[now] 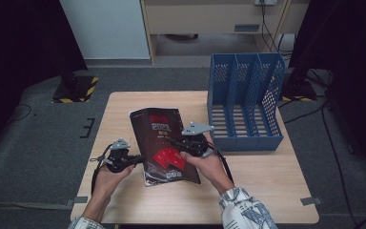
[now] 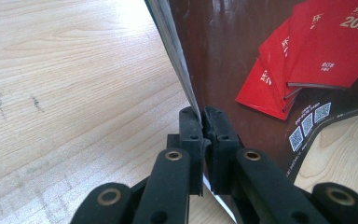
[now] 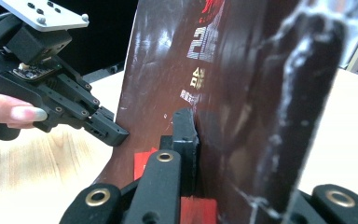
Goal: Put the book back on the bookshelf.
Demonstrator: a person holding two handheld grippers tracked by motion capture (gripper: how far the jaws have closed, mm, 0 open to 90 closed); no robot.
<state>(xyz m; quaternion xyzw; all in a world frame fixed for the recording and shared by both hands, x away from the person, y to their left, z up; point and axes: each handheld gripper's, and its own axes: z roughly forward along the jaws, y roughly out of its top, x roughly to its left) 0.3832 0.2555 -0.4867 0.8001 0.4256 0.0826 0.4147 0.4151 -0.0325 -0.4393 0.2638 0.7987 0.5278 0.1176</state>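
Clamping the glossy dark-brown booklet [image 1: 164, 143] by both side edges, our grippers hold it left of the blue plastic file rack [image 1: 246, 102].

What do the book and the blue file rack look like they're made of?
Book: paper with a glossy, probably laminated dark cover; it shows glare, and page edges show beside the left gripper. File rack: likely moulded plastic, matte blue, with perforated dividers.

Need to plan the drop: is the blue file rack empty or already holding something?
Empty: the high view shows all three slots of the blue file rack bare.
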